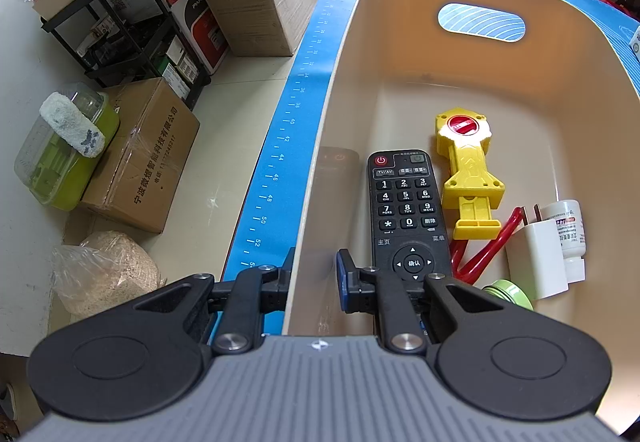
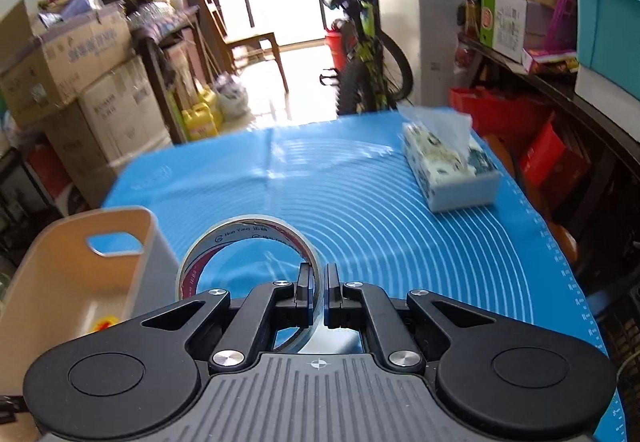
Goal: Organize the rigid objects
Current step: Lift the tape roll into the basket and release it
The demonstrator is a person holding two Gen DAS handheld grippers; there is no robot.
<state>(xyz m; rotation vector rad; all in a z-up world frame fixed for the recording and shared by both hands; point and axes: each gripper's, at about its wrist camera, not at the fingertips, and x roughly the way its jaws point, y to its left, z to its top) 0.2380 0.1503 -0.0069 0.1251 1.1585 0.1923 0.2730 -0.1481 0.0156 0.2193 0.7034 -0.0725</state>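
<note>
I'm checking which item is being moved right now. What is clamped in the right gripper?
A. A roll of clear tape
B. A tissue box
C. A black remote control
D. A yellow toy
A: in the right wrist view the right gripper pinches the wall of the roll of clear tape, held above the blue mat.

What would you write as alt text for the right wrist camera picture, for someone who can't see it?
A handheld right gripper pinches the wall of a clear tape roll above a blue mat. A beige bin stands at the left and a tissue box at the far right. Behind are cardboard boxes and a bicycle.
</note>
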